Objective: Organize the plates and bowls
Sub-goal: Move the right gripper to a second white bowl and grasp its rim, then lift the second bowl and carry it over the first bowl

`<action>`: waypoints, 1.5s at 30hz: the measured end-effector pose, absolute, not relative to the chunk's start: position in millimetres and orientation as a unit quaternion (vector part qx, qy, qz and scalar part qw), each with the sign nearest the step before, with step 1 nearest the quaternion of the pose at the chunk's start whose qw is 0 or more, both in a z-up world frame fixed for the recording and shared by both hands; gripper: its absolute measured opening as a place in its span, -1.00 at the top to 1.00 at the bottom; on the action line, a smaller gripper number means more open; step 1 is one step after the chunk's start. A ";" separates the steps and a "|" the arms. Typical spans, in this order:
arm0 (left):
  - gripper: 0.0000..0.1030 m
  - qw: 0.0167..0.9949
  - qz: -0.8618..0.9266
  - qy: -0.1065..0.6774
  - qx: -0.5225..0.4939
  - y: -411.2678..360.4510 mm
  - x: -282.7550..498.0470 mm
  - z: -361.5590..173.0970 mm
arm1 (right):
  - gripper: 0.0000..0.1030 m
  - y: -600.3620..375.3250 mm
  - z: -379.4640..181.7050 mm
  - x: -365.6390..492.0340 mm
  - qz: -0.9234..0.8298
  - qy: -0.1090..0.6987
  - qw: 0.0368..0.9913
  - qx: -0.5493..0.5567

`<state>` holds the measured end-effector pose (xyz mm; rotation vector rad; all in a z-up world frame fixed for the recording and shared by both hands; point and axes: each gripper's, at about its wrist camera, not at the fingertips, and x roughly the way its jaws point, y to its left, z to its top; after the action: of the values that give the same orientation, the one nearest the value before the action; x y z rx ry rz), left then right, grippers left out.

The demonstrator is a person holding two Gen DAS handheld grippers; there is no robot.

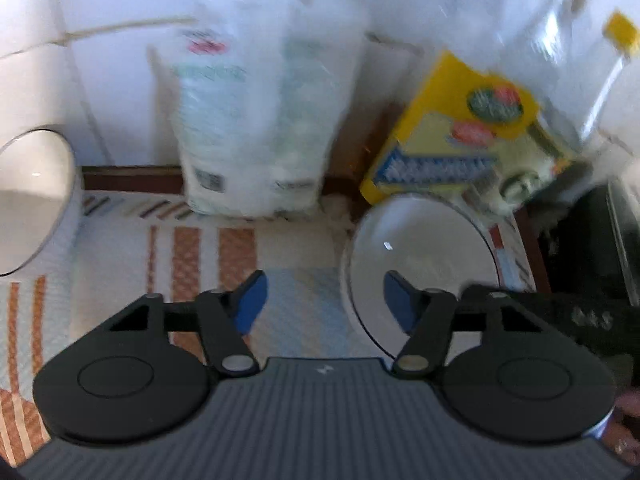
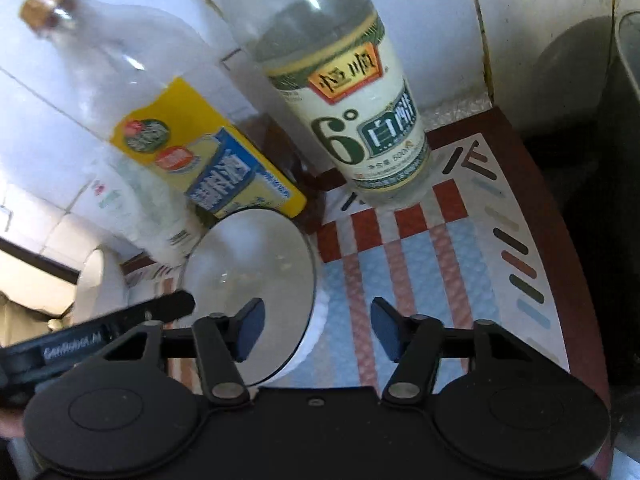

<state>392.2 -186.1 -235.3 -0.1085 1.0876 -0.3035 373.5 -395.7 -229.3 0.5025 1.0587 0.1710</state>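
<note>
A white bowl (image 1: 420,256) with a thin dark rim stands on the striped mat, right of centre in the left wrist view. My left gripper (image 1: 326,300) is open and its jaws straddle the bowl's left rim without pressing on it. The same bowl (image 2: 248,272) shows in the right wrist view. There my right gripper (image 2: 318,324) is open astride its right rim, with one blue pad over the inside and one outside. A second white bowl (image 1: 32,200) sits at the far left edge. The tip of the left gripper's finger (image 2: 172,304) reaches in beside the bowl.
A yellow-labelled clear bottle (image 2: 160,132) and a vinegar bottle (image 2: 360,120) stand right behind the bowl. A white plastic bag (image 1: 252,120) leans on the tiled wall. The mat (image 2: 420,264) covers a dark red table (image 2: 560,240); a grey pot (image 2: 580,72) is at the far right.
</note>
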 end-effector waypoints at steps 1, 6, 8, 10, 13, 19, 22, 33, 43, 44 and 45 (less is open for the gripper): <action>-0.05 0.841 -0.142 0.520 -0.046 -189.2 392.9 -237.7 | -0.11 -395.6 -232.0 375.0 0.079 0.499 0.828 0.242; 0.69 0.829 -0.131 0.540 -0.068 -194.0 395.3 -248.7 | 0.32 -392.6 -240.5 376.4 0.079 0.504 0.819 0.262; 0.81 0.827 -0.136 0.540 -0.077 -195.8 394.5 -247.1 | 0.63 -388.1 -240.3 374.8 0.083 0.506 0.819 0.258; 0.81 0.828 -0.130 0.542 -0.058 -203.0 392.0 -244.6 | 0.65 -382.6 -238.1 372.6 0.074 0.503 0.826 0.242; 0.81 0.832 -0.130 0.538 -0.040 -210.3 387.9 -240.5 | 0.66 -375.3 -235.5 369.5 0.066 0.504 0.832 0.222; 0.83 0.837 -0.133 0.531 -0.007 -215.9 370.7 -220.0 | 0.66 -374.0 -221.2 351.0 0.064 0.510 0.830 0.217; 0.83 0.840 -0.130 0.527 0.008 -216.3 357.6 -207.5 | 0.66 -369.1 -210.7 337.6 0.063 0.514 0.829 0.208; 0.83 0.826 -0.175 0.536 0.011 -196.5 308.5 -154.4 | 0.64 -364.6 -152.0 273.2 0.054 0.485 0.849 0.200; 0.83 0.830 -0.207 0.517 0.044 -191.2 251.4 -102.4 | 0.64 -358.7 -108.5 211.4 0.042 0.484 0.851 0.202; 0.83 0.829 -0.212 0.516 0.044 -190.3 246.0 -99.5 | 0.64 -359.7 -106.6 203.8 0.040 0.483 0.849 0.209; 0.83 0.828 -0.216 0.516 0.043 -189.9 241.8 -97.2 | 0.64 -360.7 -105.8 197.5 0.038 0.483 0.848 0.215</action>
<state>241.8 -189.9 -97.2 0.0919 1.0960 -0.4587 197.5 -360.7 -105.8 0.4541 1.0179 0.0801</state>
